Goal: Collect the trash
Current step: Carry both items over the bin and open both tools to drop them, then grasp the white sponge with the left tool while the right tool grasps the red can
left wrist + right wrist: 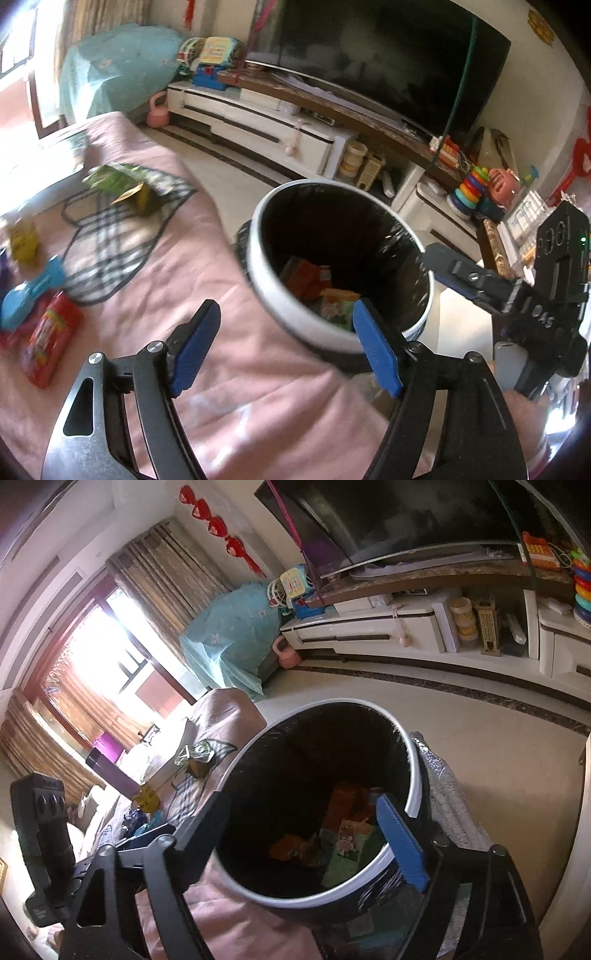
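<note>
Blue-padded and black-framed, the left claw [286, 345] stands spread with nothing between its pads, poised at the near rim of the round white bin lined with glossy black film [280, 314]. In its own view the right claw [314, 834] is likewise spread and empty over the bin's mouth. Crumpled orange and green wrappers [319, 291] already lie at the bin's bottom. Remaining trash lies to the left of the left claw on the soft pink bedcover [236, 369]: a flat red rectangular packet [50, 341], its long axis running away from the camera, and farther off a creased green-and-yellow foil pouch [125, 184]. The left claw appears the nearer to both. A small yellow packet [24, 240] sits blurred at the left edge.
</note>
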`<action>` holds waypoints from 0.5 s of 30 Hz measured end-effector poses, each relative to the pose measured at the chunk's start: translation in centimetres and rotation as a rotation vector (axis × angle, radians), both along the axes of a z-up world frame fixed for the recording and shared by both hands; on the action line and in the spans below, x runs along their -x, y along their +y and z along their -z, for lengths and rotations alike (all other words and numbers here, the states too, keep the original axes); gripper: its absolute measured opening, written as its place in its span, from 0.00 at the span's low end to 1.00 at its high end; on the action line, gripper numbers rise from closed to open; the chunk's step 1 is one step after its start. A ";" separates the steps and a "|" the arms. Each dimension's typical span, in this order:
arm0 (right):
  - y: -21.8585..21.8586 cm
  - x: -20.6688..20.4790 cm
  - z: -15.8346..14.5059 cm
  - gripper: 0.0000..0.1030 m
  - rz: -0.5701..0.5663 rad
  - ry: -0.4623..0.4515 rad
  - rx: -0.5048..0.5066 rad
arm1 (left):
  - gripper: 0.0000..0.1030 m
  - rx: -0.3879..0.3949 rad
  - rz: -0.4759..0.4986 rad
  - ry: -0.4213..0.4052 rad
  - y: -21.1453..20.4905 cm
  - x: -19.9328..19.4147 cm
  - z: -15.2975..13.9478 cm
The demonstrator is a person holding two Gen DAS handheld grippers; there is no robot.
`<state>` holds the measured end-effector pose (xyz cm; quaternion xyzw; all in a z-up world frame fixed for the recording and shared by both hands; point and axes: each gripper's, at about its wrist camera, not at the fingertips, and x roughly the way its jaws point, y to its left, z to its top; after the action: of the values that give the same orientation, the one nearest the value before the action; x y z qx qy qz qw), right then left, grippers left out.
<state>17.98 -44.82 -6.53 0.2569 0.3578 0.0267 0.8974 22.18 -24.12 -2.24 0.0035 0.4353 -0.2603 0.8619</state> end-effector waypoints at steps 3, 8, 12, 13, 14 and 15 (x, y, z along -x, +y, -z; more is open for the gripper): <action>1.5 0.6 -0.4 0.92 -0.017 -0.013 0.000 | 0.74 0.003 -0.039 -0.004 2.3 1.1 0.3; 4.8 1.4 -0.6 0.93 -0.059 -0.036 -0.001 | 0.74 0.010 -0.122 -0.003 6.6 2.7 0.8; 7.8 1.5 -0.2 0.93 -0.110 -0.032 -0.005 | 0.74 0.001 -0.178 -0.008 10.0 3.8 1.4; 8.6 1.5 0.0 0.93 -0.125 -0.027 -0.009 | 0.74 -0.001 -0.193 -0.012 10.9 4.1 1.4; 9.1 1.4 0.3 0.93 -0.136 -0.022 -0.011 | 0.74 -0.004 -0.208 -0.015 11.7 4.2 1.5; 9.8 1.4 0.4 0.93 -0.148 -0.017 -0.009 | 0.74 -0.006 -0.226 -0.017 12.6 4.5 1.6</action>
<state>16.60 -35.02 -6.95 0.2337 0.3680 0.0968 0.8947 17.71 -11.52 -3.82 -0.0408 0.4264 -0.1602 0.8893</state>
